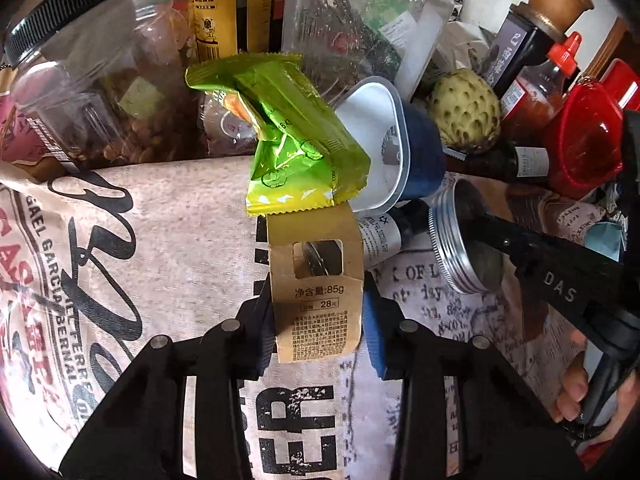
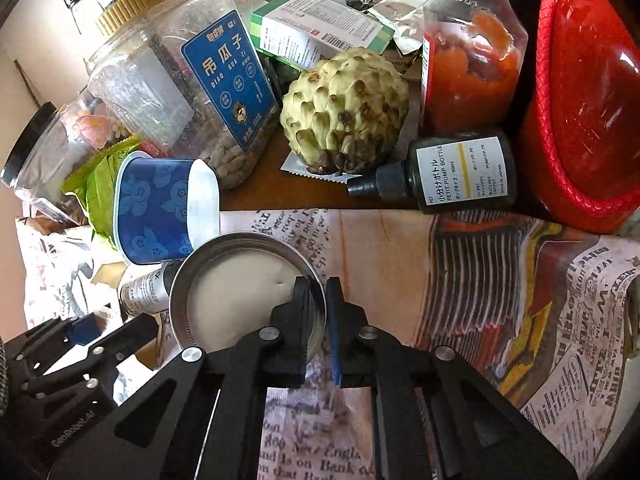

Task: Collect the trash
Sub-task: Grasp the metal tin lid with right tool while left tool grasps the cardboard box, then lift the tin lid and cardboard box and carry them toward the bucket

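Observation:
My left gripper is shut on a brown cardboard sleeve with a cut-out window and printed text, held above the cloth. A crumpled green snack wrapper lies just beyond it, against an empty blue cup tipped on its side; the cup also shows in the right wrist view. My right gripper is shut on the rim of a round metal tin lid, which also shows in the left wrist view.
A printed cloth covers the table. Behind stand clear snack jars, a custard apple, a sauce bottle, a small dark pump bottle, a red basket and a green-white box.

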Tool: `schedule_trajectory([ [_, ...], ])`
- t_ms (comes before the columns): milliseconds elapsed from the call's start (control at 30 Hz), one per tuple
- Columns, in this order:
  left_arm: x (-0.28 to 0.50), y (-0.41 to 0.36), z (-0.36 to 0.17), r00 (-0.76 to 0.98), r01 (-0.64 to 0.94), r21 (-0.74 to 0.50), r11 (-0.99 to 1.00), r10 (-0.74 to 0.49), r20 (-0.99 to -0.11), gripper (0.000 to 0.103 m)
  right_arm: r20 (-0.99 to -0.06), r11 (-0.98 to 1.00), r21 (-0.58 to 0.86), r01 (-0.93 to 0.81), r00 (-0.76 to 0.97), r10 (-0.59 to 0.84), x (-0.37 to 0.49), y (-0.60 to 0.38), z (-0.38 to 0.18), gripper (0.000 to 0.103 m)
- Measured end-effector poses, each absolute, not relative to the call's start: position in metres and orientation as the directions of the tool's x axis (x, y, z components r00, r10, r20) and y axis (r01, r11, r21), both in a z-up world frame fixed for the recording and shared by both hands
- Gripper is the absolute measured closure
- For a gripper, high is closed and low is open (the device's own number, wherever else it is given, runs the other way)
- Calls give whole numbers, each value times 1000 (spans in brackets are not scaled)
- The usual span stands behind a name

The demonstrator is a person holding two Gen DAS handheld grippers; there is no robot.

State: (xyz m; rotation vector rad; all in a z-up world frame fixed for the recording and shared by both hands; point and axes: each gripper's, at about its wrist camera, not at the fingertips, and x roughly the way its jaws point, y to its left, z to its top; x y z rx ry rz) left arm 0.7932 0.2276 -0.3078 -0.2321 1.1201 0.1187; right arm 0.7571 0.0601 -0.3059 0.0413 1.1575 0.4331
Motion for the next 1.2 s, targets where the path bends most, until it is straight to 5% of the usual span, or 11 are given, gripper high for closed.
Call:
schedule_trajectory([
  [733, 727, 208, -188, 598, -204, -108, 973, 37, -801, 66, -838, 882, 289, -373, 347, 421, 703, 9, -248, 100],
  [833, 716, 211, -173, 618, -217, -124, 968, 37, -786, 66, -864, 877, 296, -379, 286, 415, 706, 14, -258, 86],
  [900, 709, 214, -170, 623, -223, -126, 967, 42, -781, 66, -866, 876, 315, -366, 267, 423, 716, 25, -265, 60],
  [933, 708, 215, -170, 623, -225, -126, 966, 43, -781, 66, -861, 877, 327, -353, 272, 431, 721, 25, -270, 57],
  [1133, 706, 229, -183, 591, -245, -100, 964, 67, -804, 66, -870, 887, 333, -319, 260, 420, 752, 39, -296, 58],
  [1200, 707, 236, -187, 583, -251, -98, 963, 70, -810, 66, -875, 888, 316, -335, 260, 409, 755, 46, -300, 69],
])
